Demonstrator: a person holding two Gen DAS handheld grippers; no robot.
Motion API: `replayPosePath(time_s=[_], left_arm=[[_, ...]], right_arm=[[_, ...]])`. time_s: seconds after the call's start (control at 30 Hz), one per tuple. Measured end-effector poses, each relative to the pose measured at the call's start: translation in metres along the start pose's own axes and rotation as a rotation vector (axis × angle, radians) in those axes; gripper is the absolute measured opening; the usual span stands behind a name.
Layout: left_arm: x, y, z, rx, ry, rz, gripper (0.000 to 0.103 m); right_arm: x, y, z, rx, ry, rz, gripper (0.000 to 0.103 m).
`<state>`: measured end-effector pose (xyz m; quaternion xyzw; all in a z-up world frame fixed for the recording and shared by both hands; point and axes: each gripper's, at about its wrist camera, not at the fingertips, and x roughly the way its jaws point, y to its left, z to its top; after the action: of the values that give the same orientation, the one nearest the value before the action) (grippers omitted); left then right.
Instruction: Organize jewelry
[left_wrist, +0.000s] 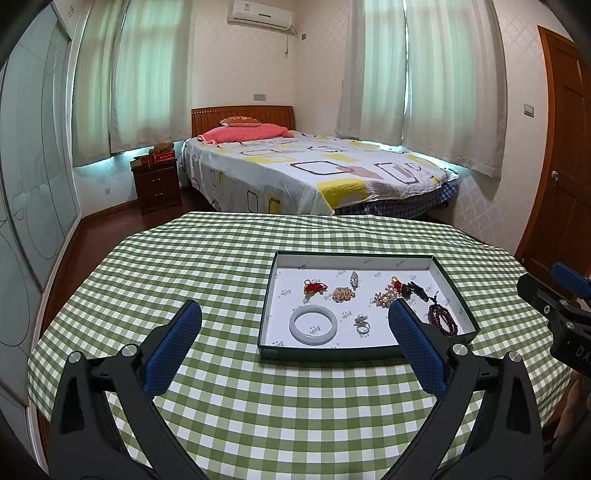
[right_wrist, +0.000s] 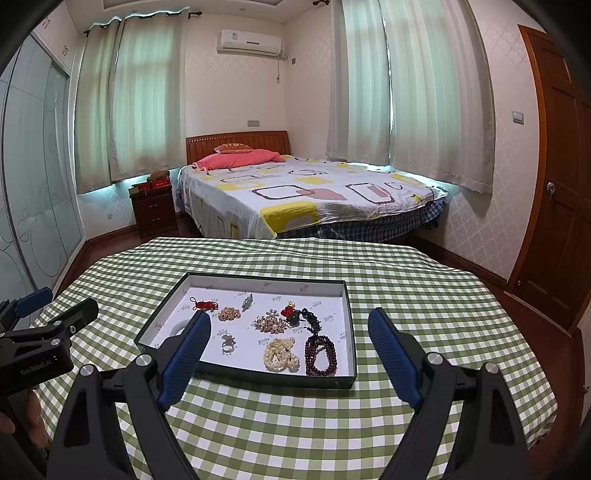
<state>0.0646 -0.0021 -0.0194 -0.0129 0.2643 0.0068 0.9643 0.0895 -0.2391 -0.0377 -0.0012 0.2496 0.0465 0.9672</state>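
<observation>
The left claw (left_wrist: 295, 314) is spread wide and holds nothing; it hovers low over the near part of the surface (left_wrist: 221, 266), aimed at the tray's left half, its right blue finger (left_wrist: 417, 350) overlapping the tray's near-right corner in the left wrist view. The right claw (right_wrist: 290, 321) is likewise spread and empty, level with the other and just to its right, pointing at the tray's right half.

One shallow dark-rimmed tray (right_wrist: 258, 376) with a white floor sits on the green checked cloth, and all the jewelry lies inside it. Counted: one pale bangle (left_wrist: 313, 325) near the front left, one silver ring (right_wrist: 228, 342), one red knotted cord (right_wrist: 203, 305), one small gold cluster (right_wrist: 229, 314), one silver charm (right_wrist: 247, 301), one pearl brooch (right_wrist: 271, 323), one red and black beaded ornament (right_wrist: 299, 315), one coiled pearl strand (right_wrist: 280, 354) and one dark red bead strand (right_wrist: 321, 356) at the front right.

Beyond the surface stands one bed (right_wrist: 295, 195).
</observation>
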Motion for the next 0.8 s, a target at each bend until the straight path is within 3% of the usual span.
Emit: replayPosePath(time_s=[0.8], left_arm=[[0.0008, -0.0001, -0.0015, 0.005, -0.006, -0.001, 0.098]], right_arm=[[0.0025, 0.0028, -0.002, -0.005, 0.01, 0.006, 0.084]])
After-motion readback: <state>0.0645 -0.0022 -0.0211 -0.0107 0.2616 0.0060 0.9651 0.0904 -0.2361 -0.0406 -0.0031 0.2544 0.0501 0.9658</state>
